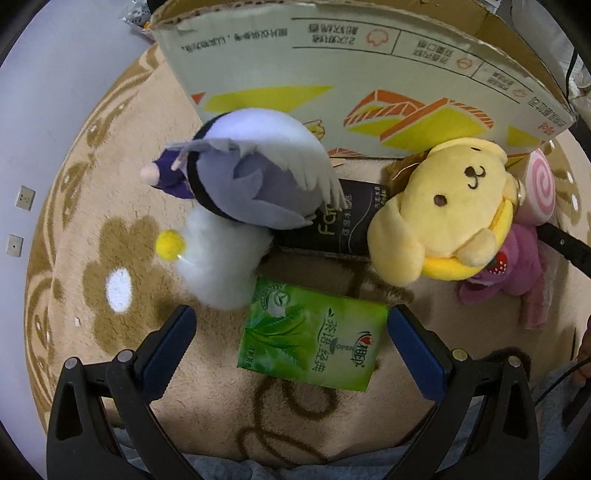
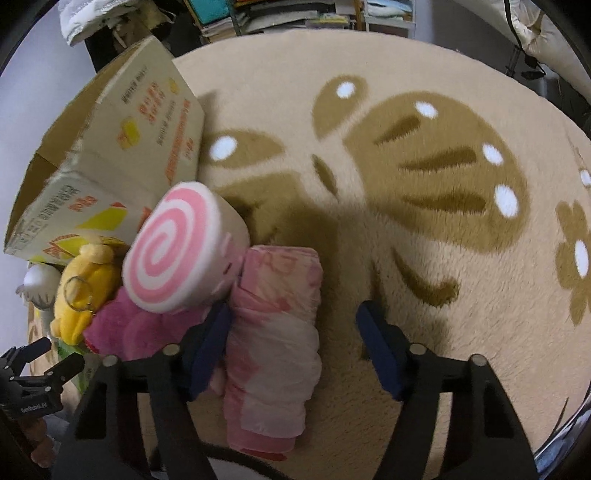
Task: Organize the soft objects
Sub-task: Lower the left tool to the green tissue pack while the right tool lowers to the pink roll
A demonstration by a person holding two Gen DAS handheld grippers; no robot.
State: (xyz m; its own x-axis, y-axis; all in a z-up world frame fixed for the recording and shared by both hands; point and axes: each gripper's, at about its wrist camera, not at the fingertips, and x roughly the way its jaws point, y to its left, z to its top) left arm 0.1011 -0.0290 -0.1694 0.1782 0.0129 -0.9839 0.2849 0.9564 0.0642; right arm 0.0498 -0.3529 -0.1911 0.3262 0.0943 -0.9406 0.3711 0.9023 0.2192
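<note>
My left gripper (image 1: 291,332) is open, its jaws on either side of a green tissue pack (image 1: 310,338) lying on the beige rug (image 1: 110,206). Beyond it lie a grey and white bird plush (image 1: 255,177), a white fluffy toy with a yellow ball (image 1: 218,258), a dark tissue pack (image 1: 332,229), a yellow dog plush (image 1: 443,210) and a pink plush (image 1: 517,266) with a swirl lollipop (image 1: 541,188). My right gripper (image 2: 293,332) is open around a pink wrapped soft pack (image 2: 273,332) lying on the rug. The swirl lollipop (image 2: 173,254), the pink plush (image 2: 147,328) and the yellow dog plush (image 2: 85,284) lie to its left.
An open cardboard box (image 1: 369,74) stands behind the toys; it also shows in the right wrist view (image 2: 122,147). The round rug (image 2: 406,184) with brown leaf and flower patterns stretches right. Shelves with books (image 2: 277,14) stand at the far side. The left gripper's body (image 2: 33,376) shows at lower left.
</note>
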